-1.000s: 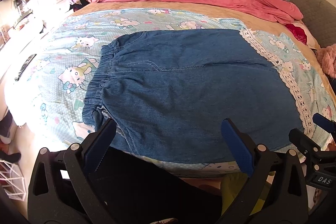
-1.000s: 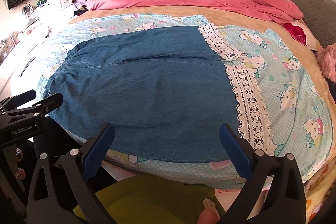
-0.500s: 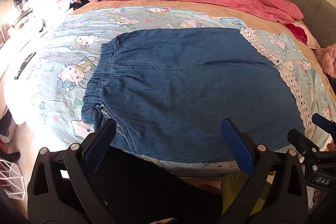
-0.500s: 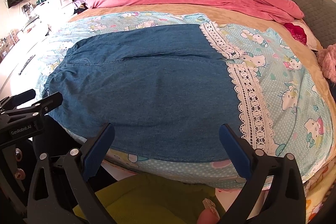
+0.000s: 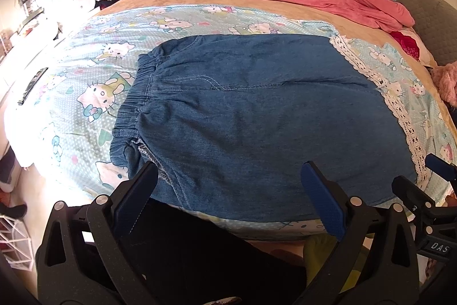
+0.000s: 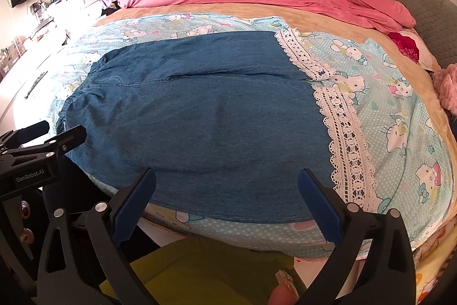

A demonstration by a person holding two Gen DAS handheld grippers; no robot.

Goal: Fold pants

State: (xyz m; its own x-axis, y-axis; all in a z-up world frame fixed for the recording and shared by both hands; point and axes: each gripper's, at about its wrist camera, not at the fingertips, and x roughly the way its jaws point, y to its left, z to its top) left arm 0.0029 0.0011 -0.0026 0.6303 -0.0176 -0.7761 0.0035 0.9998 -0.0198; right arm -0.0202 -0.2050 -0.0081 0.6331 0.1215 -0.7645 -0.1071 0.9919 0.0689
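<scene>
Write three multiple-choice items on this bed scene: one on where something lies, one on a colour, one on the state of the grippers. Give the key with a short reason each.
1. Where does the elastic waistband of the denim pants lie in the left wrist view?
A. at the left end of the pants
B. at the right end, by the lace
C. under the pink quilt

2. What colour is the lace trim on the leg ends?
A. white
B. black
C. red

3. How do the left gripper and right gripper stand?
A. both shut on denim
B. both open, holding nothing
C. one open, one shut on the lace

Key: 1 A, the gathered band sits at the left end, opposite the lace. 2 A, the trim shows white against the blue cartoon sheet. 3 B, each pair of blue pads stands wide apart with no cloth between.
</scene>
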